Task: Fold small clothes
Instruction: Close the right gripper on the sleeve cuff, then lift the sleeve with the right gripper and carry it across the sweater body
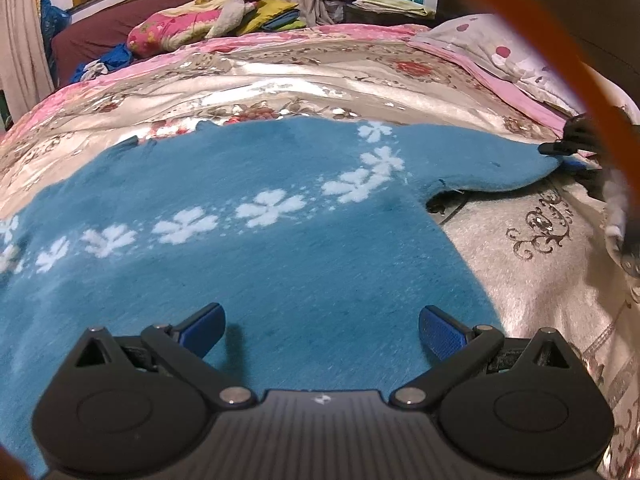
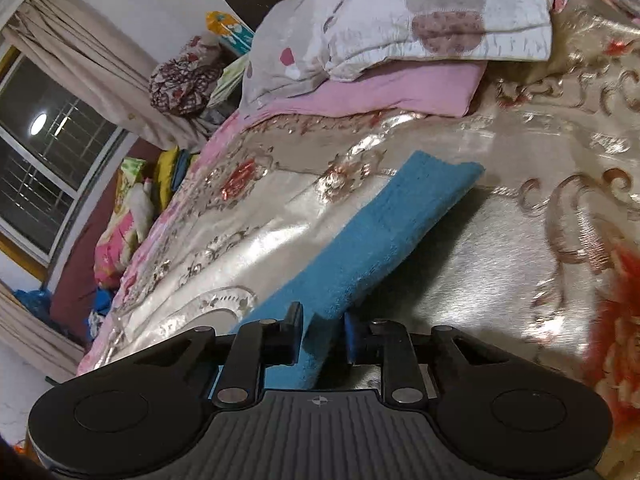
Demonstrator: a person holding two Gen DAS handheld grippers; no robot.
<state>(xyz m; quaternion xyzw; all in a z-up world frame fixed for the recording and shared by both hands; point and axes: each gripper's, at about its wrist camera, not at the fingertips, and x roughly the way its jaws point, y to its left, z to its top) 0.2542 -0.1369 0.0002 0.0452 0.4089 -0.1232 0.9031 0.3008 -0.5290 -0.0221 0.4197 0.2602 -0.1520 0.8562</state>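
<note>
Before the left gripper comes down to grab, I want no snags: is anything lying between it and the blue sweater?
Nothing visible. The left gripper hangs open directly over bare blue sweater, with no other item on that patch. The right gripper is off at the sleeve, which sits between its fingers.

Indoor artificial light, moderately bright. Strong glare on the satin bedspread (image 1: 256, 76); a lamp reflection (image 2: 38, 124) shows in the dark window (image 2: 48, 168). Gripper fingers cast soft shadows on the blue garment (image 1: 280, 280). Fisheye bending and dark corners; right-edge motion blur.
</note>
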